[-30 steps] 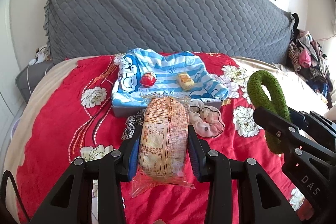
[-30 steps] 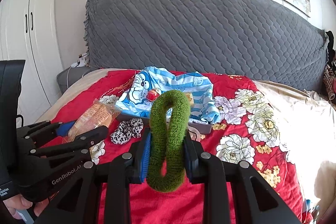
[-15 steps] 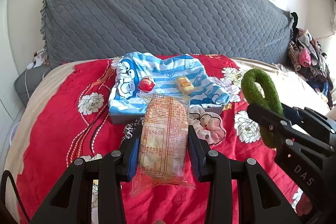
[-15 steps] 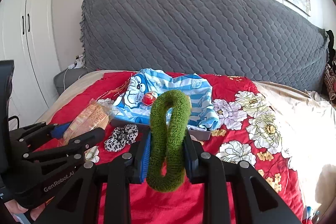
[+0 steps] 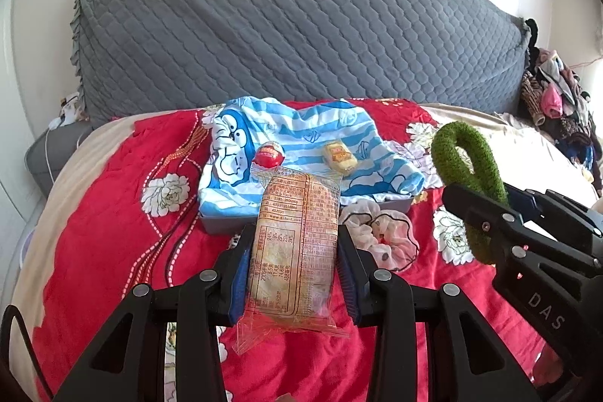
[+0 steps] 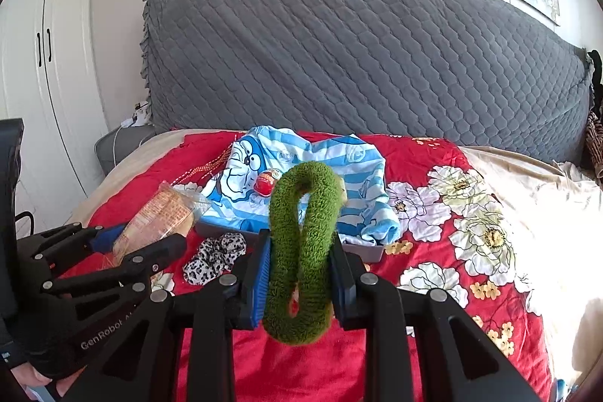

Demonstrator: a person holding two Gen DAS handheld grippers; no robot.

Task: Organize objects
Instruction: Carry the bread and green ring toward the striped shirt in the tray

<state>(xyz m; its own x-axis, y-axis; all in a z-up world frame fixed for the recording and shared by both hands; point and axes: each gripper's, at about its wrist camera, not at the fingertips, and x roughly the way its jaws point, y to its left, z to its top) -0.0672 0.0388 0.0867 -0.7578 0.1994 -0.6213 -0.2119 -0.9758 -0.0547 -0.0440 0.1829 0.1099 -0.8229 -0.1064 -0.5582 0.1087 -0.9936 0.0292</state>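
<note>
- Packaging first: the snack packet [image 5: 296, 243] is a clear plastic wrapper printed with orange text and tables over a pale baked item, sealed flat at both ends.
- The left tool [image 5: 294, 274] is clamped on the packet's two long sides and holds it upright above the bed [image 5: 113, 232], in front of the grey box [image 5: 222, 223].
- The green scrunchie [image 6: 301, 251] is a fuzzy, moss-green loop squeezed into a narrow folded shape, one bend rising above the blue pads and the other hanging below them.
- The right tool [image 6: 299, 274] is clenched on the scrunchie, holding it clear of the red floral bedspread [image 6: 433, 213], just to the right of the left tool.
- The grey box is draped with a blue-and-white striped cartoon cloth [image 5: 301, 138]; on the cloth lie a red egg-shaped sweet [image 5: 268, 154] and a small yellow wrapped piece [image 5: 340, 156], apart from each other.
- Just beside the box's front wall on the bedspread lie a pale floral scrunchie [image 5: 380, 234] and a leopard-print scrunchie [image 6: 216, 257].
</note>
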